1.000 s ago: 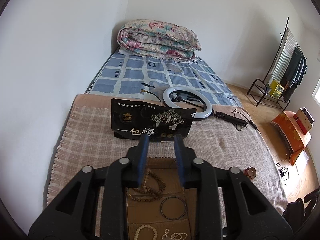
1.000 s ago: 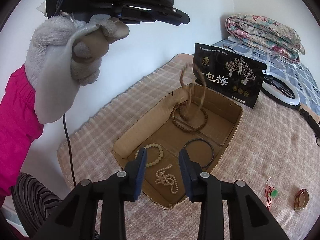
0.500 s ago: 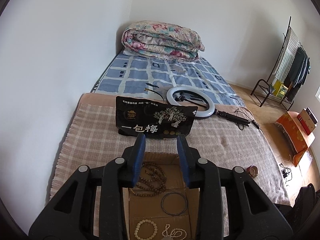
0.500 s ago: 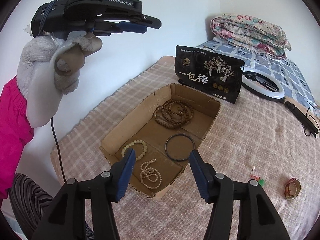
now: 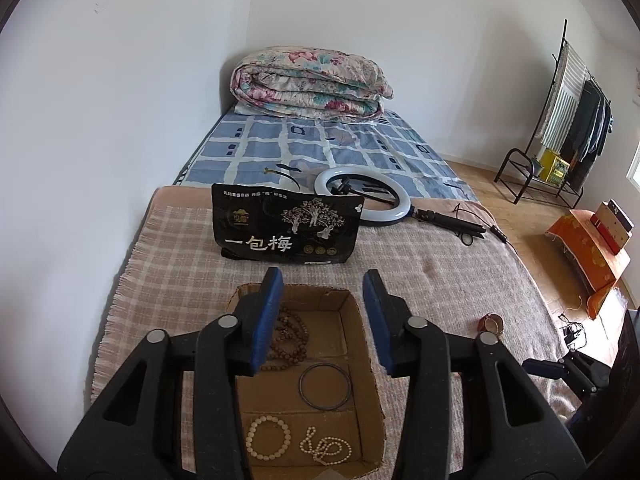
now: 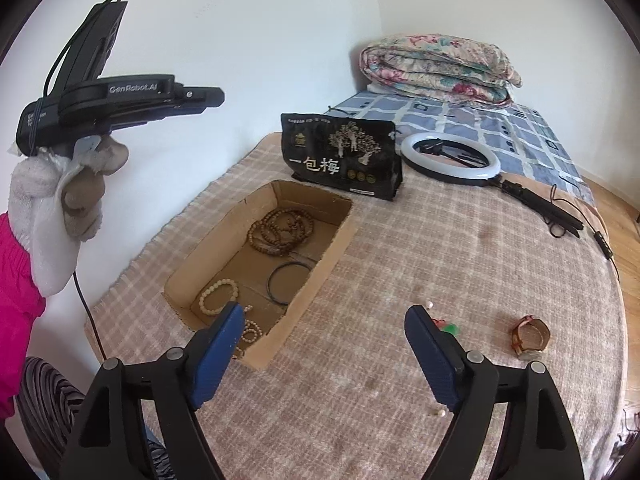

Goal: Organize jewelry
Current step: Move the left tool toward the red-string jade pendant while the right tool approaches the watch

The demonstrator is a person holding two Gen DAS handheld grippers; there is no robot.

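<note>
Gripping the left hand-held gripper [image 6: 208, 98] in a white glove [image 6: 48, 216] at a pink sleeve, the person held it level above the cardboard box [image 6: 336, 254], jaws opening and empty; the wooden beads [image 6: 280, 230], black bangle [image 6: 289, 282] and pale bracelets lay inside; the right hand-held gripper [image 6: 324, 354] tilted down over the blanket, widening, empty; a watch [image 6: 530, 336] lay rightward.
</note>
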